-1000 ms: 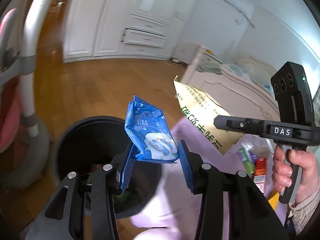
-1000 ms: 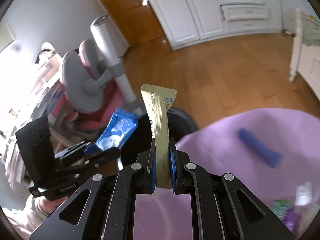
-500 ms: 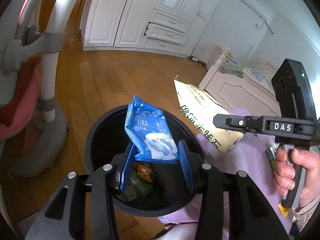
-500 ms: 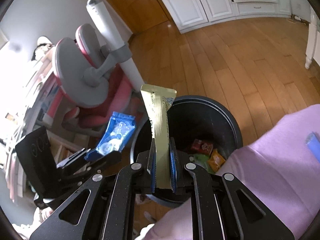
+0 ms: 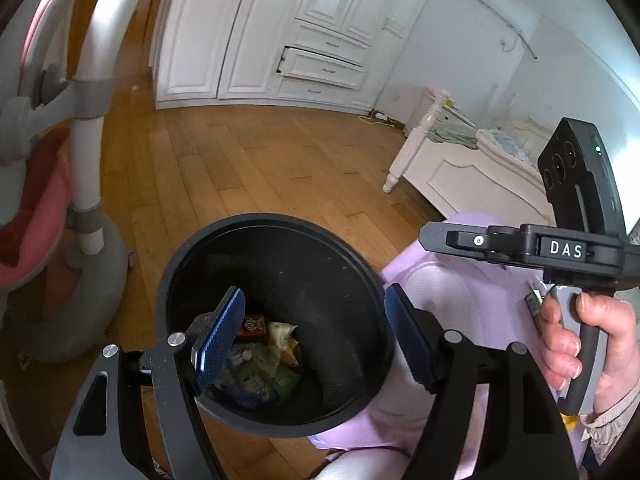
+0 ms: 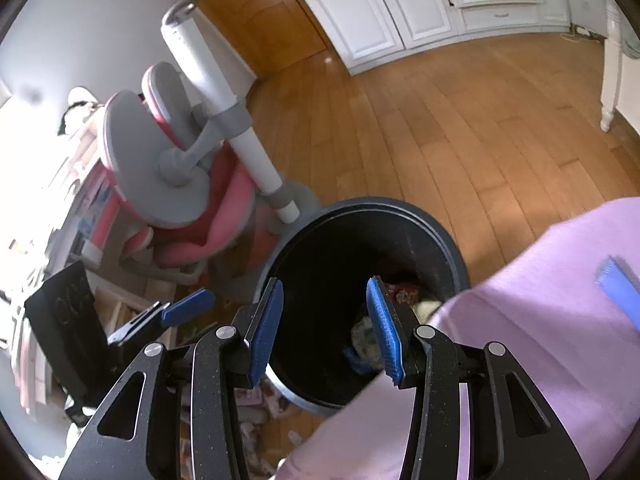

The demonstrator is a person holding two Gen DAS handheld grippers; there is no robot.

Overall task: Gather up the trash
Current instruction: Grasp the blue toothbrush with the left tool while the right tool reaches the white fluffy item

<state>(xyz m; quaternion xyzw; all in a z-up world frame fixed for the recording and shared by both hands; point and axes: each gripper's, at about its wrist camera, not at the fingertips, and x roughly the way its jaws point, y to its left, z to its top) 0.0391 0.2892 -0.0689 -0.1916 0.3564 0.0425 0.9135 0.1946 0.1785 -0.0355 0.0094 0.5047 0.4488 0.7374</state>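
The bin (image 5: 276,320), a round black tub on the wood floor (image 5: 248,160), serves as the landmark. Left of it stands a grey and pink chair (image 6: 180,168) with a white post, its round base just beside the bin's rim.

The left gripper (image 5: 312,336) hangs over the bin's mouth with its 2 blue pads (image 5: 220,336) spread wide. Its jaws have just been opening, and nothing is between them: the blue packet they carried has gone from the pads. Through the gap, at the bottom of the bin, lies the trash (image 5: 264,360): a heap of wrappers in red, yellow, green and blue, blurred together so that single pieces are hard to tell apart.

The right gripper (image 6: 326,328) also points down into the bin, from the side nearer a lilac cloth (image 6: 540,320). Its jaws have just been opening too and stand partly apart, narrower than the left pair, with nothing pinched; the gold packet it held is no longer there. In the left wrist view a hand (image 5: 580,344) grips its handle to the right of the bin, over the cloth.

Right of the bin the cloth's edge touches or overlaps the rim. A blue strip (image 6: 618,284) lies on the cloth, well apart from the bin. Beyond stand white cupboards (image 5: 260,32) and a white bed (image 5: 460,168).
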